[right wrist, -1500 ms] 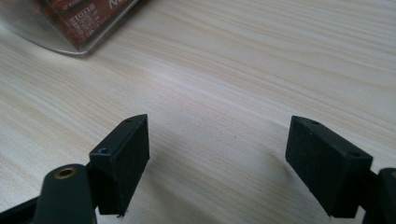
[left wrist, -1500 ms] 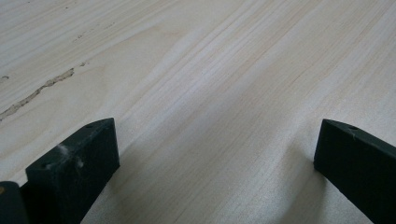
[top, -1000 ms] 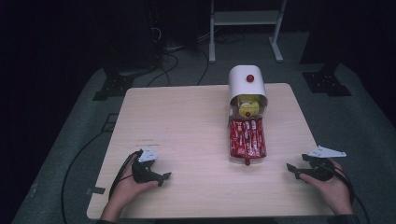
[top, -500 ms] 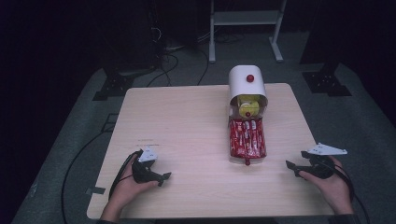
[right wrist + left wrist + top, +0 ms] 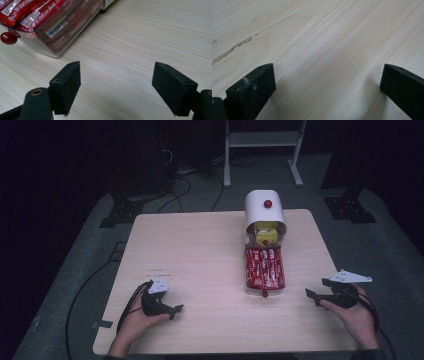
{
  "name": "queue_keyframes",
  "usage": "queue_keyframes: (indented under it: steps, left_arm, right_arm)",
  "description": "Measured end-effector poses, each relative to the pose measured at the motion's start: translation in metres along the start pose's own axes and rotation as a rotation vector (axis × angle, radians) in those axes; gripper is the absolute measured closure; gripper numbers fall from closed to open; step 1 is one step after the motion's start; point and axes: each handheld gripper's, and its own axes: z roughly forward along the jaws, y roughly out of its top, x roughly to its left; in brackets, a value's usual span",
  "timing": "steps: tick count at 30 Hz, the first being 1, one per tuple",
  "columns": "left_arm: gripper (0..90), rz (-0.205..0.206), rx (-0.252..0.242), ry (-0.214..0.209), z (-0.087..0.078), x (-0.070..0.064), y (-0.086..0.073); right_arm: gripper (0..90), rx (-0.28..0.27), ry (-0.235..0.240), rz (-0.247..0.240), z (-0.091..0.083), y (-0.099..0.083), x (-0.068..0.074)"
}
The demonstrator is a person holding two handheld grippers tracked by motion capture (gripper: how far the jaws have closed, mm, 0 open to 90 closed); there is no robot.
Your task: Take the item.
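Both tools stay spread and empty — left tool [image 5: 165, 309], right tool [image 5: 320, 291] — barely shifted on the tabletop [image 5: 200, 255]; drawer [image 5: 264, 268] unchanged.

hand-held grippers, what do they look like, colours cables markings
Both are black. The left hand-held gripper trails a black cable and has a small pale plate on top. The right hand-held gripper carries a grey three-cornered plate. Up close, the jaws are blocky black pads with small holes; the left one shows pale scuffs.

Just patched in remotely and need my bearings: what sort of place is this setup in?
Probably a lab or recording studio, not a home: a lone wooden table on grey carpet, black stand bases and cables on the floor, dark surroundings.
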Motion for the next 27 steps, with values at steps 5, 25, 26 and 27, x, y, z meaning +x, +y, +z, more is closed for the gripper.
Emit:
queue_keyframes:
  steps: [5, 25, 26, 27]
  left_arm:
    - [0.0, -0.001, 0.0, 0.0, 0.0, 0.0, 0.0]
    - [0.0, 0.0, 0.004, 0.0, 0.0, 0.0, 0.0]
    - [0.0, 0.0, 0.004, 0.0, 0.0, 0.0, 0.0]
    - [0.0, 0.0, 0.004, 0.0, 0.0, 0.0, 0.0]
  right_arm:
    - [22.1, -0.005, 0.002, -0.009, 0.0, 0.005, 0.001]
    - [22.2, -0.041, 0.026, -0.017, 0.0, 0.028, 0.005]
    - [22.2, -0.041, 0.026, -0.017, 0.0, 0.03, 0.006]
    - [22.2, -0.045, 0.027, -0.019, 0.0, 0.032, 0.006]
